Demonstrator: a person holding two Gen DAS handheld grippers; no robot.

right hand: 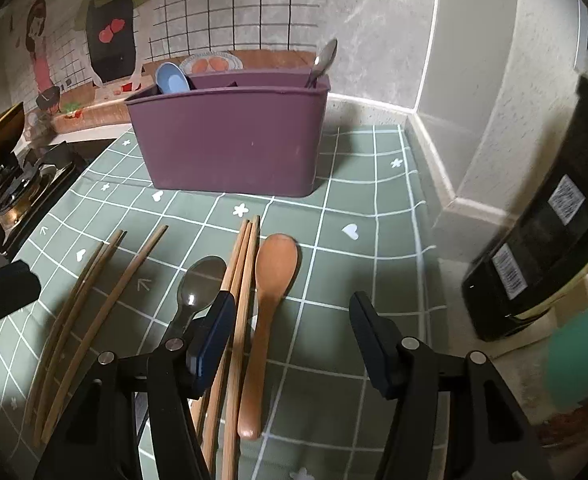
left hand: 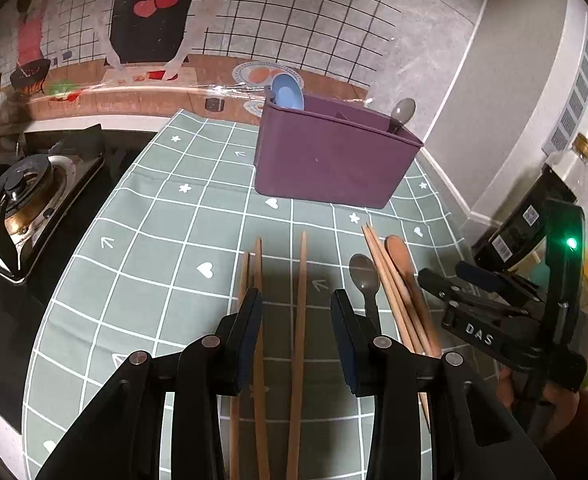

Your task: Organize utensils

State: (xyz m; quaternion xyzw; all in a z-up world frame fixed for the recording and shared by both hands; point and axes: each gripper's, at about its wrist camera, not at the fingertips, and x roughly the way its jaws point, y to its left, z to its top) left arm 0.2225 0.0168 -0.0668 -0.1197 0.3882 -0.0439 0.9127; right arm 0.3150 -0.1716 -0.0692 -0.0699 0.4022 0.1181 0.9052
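Our green checked bench before a grey wall, purple caddy at its back, chopsticks in front, stove left of it, both our claws, left claw and right claw, spread wide, pinching nothing.

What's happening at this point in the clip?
A person holds a gripper in each hand over a green checked cloth, sorting utensils into a purple caddy. The caddy already holds a blue spoon and a grey spoon. Loose chopsticks, another grey spoon and a wooden spoon lie on the cloth. Both the left gripper and the right gripper hover with jaws open, holding nothing.
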